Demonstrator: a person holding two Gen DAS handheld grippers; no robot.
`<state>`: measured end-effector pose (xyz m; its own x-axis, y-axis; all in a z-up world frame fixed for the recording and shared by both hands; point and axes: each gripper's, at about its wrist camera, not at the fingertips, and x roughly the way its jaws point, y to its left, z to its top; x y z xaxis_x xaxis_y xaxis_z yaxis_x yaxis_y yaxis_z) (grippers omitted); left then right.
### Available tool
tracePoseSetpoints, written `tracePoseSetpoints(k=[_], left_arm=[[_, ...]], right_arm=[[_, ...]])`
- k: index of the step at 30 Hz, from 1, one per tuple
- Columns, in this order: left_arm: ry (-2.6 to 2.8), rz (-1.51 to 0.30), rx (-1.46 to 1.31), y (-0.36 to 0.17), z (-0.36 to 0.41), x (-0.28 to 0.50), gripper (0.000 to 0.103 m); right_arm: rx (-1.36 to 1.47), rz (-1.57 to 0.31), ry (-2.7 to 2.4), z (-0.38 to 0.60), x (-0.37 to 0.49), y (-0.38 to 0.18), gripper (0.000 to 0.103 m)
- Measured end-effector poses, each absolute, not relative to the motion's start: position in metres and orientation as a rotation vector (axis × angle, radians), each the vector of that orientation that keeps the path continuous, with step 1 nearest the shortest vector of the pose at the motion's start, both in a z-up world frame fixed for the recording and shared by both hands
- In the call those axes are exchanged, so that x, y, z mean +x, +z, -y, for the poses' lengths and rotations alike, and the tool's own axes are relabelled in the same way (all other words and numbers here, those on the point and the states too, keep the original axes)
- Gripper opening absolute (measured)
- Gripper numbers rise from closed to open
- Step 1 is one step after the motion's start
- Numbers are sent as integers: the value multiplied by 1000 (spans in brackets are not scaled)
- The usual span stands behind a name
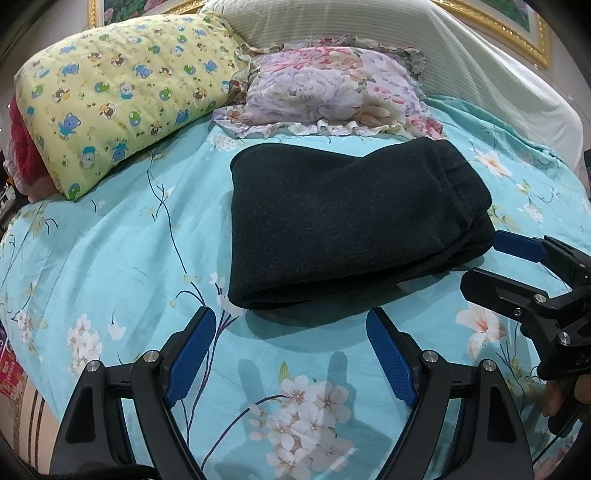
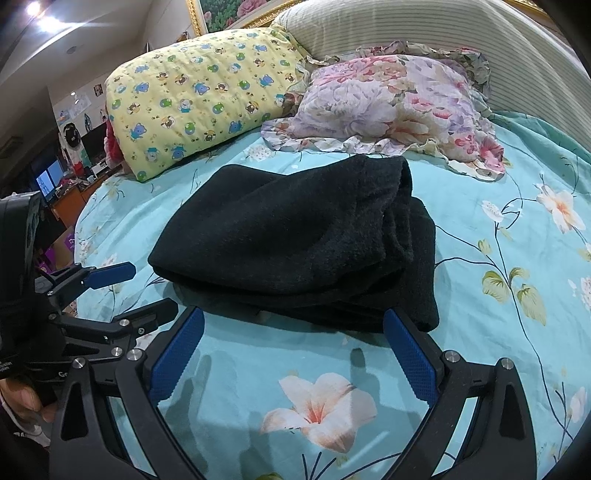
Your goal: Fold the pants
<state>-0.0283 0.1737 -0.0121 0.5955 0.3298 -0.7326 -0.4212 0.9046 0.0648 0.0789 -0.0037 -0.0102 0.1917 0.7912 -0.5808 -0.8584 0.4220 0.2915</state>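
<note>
Left wrist view: the pants [image 1: 343,225], dark and folded into a thick stacked bundle, are seen lying on the bed [image 1: 110,258], on a turquoise floral sheet. The left tongs [image 1: 291,332] are held wide open, nothing between the blue pads [image 1: 192,354]; the near folded edge of the pants lies just ahead of the fingertips, apart from them. The right tongs [image 1: 480,258] are seen at the right edge of this view, spread open, one blue-padded finger close against the right-hand corner of the bundle; whether it touches the cloth cannot be told.

Right wrist view: the right tongs [image 2: 293,325] are shown open and empty. The pants [image 2: 295,240] lie directly ahead, their near edge spanning the gap between the two fingertips; the right fingertip sits just at the bundle's near right corner, contact not determinable. The left tongs [image 2: 149,288] are seen at the left, open, beside the bundle's near left corner and clear of it.

Behind the pants, a yellow cartoon-print quilt [image 2: 199,96] and a floral pillow [image 2: 391,99] are noted near the striped headboard [image 2: 443,33].
</note>
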Motion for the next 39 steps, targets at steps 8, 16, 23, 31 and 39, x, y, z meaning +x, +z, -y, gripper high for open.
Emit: tracePoseSetpoints(k=[8,16,23,31,39], left_arm=[[436,-819,-121,-9,-173,-30,84],[429,-804,-121,-1,-171,-30,84],[423,-780,-129,4,-173,-29,84],[396,-771,-196,10,-184,-21,84],[416,-775,-190,14,-186,-14,84]], right_arm=[[-104,-732,1161,4,77,-4,98],[-99,-719,1161,6,76,2,98],[-96,-708,1157,7,78,6,98],[-93,-699,1162,7,81,10,98],[-70,-706,1154,7,87,11,98]])
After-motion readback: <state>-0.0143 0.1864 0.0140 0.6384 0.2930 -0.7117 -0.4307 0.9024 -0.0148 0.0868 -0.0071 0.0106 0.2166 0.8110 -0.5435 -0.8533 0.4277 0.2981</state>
